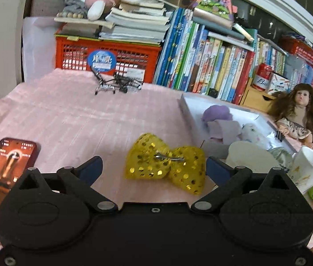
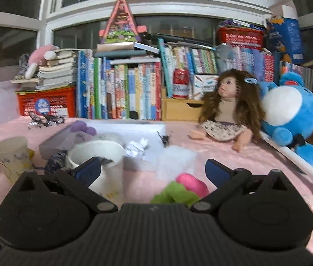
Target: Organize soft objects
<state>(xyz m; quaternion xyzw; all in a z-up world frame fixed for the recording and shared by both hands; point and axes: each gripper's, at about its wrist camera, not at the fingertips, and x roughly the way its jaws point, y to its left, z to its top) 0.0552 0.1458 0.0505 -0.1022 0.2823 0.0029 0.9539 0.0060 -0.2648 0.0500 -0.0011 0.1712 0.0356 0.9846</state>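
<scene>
Table layout as I saw it from both wrist cameras.
From my left camera, the bow [image 1: 165, 164] lay on the tablecloth [image 1: 67, 115] at twelve o'clock, the phone [image 1: 5, 166] at nine, the tray [image 1: 223, 110] at two. A doll [image 2: 227, 113] sat behind the tray, books [image 2: 123, 93] behind everything, a cup [image 2: 98, 166] before the tray.

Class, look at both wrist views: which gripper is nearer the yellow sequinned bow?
Left. The left gripper has its open jaws framing the yellow sequinned bow; the right gripper, also open, faces green and pink items instead.
</scene>
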